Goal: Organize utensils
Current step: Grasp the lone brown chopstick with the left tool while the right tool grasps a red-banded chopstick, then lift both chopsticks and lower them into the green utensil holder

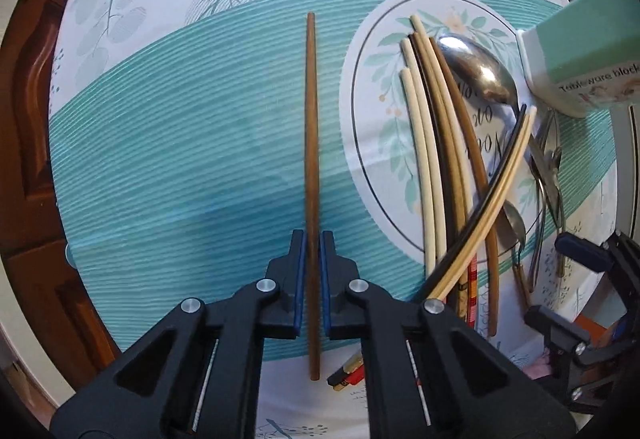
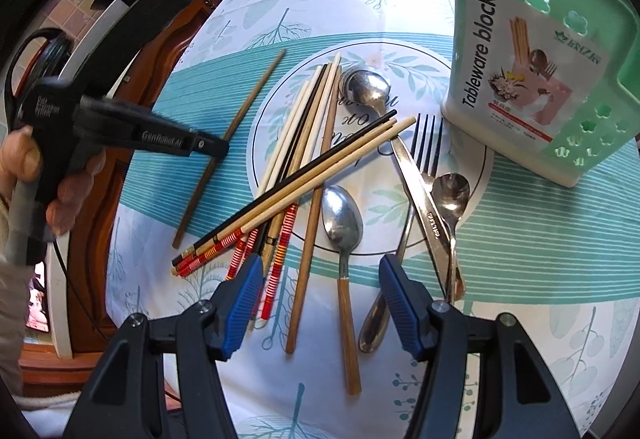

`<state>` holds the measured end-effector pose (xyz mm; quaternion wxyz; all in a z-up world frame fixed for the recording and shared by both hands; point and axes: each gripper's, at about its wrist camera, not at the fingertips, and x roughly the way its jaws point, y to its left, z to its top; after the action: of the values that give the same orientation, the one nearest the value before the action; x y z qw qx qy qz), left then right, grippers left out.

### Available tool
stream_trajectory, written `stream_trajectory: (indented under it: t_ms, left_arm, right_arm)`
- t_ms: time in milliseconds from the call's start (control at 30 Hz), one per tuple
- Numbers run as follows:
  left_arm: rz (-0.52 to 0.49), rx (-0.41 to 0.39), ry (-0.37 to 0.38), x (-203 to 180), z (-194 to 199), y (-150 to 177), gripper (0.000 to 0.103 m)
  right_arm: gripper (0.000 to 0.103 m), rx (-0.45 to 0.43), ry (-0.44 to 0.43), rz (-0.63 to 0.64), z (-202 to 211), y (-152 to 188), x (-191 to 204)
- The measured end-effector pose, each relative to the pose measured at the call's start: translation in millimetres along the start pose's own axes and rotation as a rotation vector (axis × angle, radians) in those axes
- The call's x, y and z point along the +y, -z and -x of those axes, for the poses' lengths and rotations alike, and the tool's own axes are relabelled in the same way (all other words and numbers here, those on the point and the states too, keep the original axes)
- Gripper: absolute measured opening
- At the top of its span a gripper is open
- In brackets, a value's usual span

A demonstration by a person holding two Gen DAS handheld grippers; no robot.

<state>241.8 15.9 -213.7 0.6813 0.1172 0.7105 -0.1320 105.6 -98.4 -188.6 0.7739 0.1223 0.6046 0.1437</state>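
Note:
A lone brown chopstick (image 1: 311, 143) lies on the teal band of the tablecloth, apart from the pile; it also shows in the right wrist view (image 2: 240, 115). My left gripper (image 1: 312, 239) straddles it with the jaws nearly closed around its thick half, seemingly pinching it. A pile of cream, brown and black chopsticks (image 2: 304, 143) lies crossed with several spoons (image 2: 342, 219) and a fork (image 2: 428, 135). The green tableware block (image 2: 524, 51) stands at the far right. My right gripper (image 2: 320, 279) is open and empty above the handle ends.
The tablecloth (image 2: 540, 319) covers a small table with a wooden cabinet (image 2: 132, 55) beyond its left edge. The tableware block also shows in the left wrist view (image 1: 580, 51). My right gripper shows at the left wrist view's right edge (image 1: 588, 271).

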Motion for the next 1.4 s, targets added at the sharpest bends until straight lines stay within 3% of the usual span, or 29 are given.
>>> stream_trajectory:
  t_ms: [133, 333, 500, 667, 933, 1133, 1400]
  left_arm:
    - [0.002, -0.056, 0.013, -6, 10, 24, 0.004]
    - [-0.007, -0.129, 0.038, -13, 29, 52, 0.004]
    - [0.014, -0.148, 0.046, -9, 30, 70, 0.004]
    - [0.038, -0.159, 0.066, 8, 29, 81, 0.004]
    - [0.051, -0.163, 0.099, 17, 28, 81, 0.004]
    - [0.047, -0.171, 0.109, 17, 33, 82, 0.004]
    - [0.03, -0.23, 0.144, 7, 55, 88, 0.004]
  right_arm:
    - [0.06, 0.009, -0.037, -0.059, -2, -7, -1]
    - [0.036, 0.047, -0.146, -0.224, -16, -24, -5]
    - [0.032, 0.086, -0.205, -0.433, -39, -30, -14]
    - [0.023, 0.08, -0.217, -0.521, -50, -33, -14]
    - [0.018, 0.068, -0.201, -0.548, -59, -31, -11]
    - [0.006, 0.03, -0.194, -0.512, -57, -31, -6]
    - [0.006, -0.013, -0.206, -0.427, -41, -27, 6]
